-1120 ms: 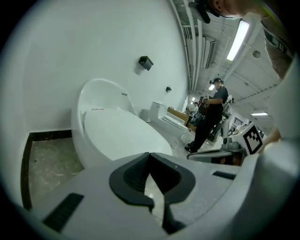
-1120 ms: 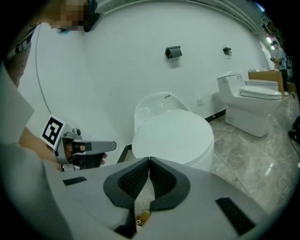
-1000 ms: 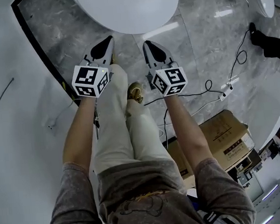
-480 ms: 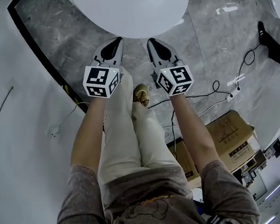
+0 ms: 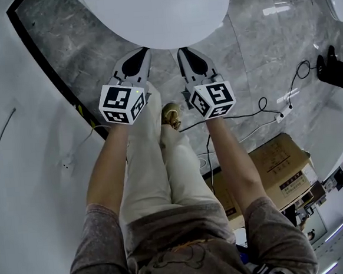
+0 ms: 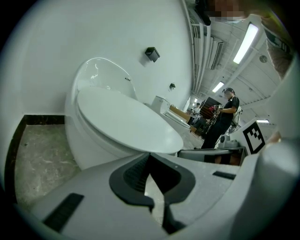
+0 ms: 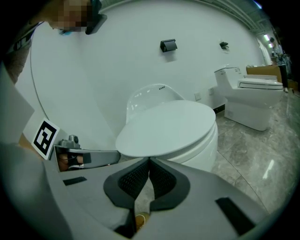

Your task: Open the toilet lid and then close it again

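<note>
White wall [image 5: 16, 193] behind the toilet [image 7: 206, 140] and curving round its left side. Grey marble floor [image 5: 259, 44] under and around the toilet, with a dark strip [image 5: 48, 66] along the foot of the wall. White, low and rounded, backed against that wall. Down flat on the bowl, the toilet lid [image 5: 155, 10], closed, oval and glossy. A second toilet [image 7: 251, 96] well to the right of the first, along the same wall, lid also down. Pale trousers [image 5: 156, 164] of the person standing straight in front of the toilet, one tan shoe [image 5: 171, 113] showing near its front. A cardboard box [image 5: 274, 167] on the floor, well back from the toilet and off to its right.

Just in front of the lid's front edge, left of centre, the left gripper [image 5: 143, 52], pointing at the toilet and angled downward, jaws pressed together with nothing between them. Beside it, right of centre at the same front edge, the right gripper [image 5: 182, 51], jaws likewise closed tight and empty. Tips of both right at the lid's rim; touching or not, unclear.

Black cables [image 5: 258, 109] and a white power strip [image 5: 283, 113] on the floor to the right of the toilet. A small black fitting [image 7: 168, 45] on the wall above the toilet.
</note>
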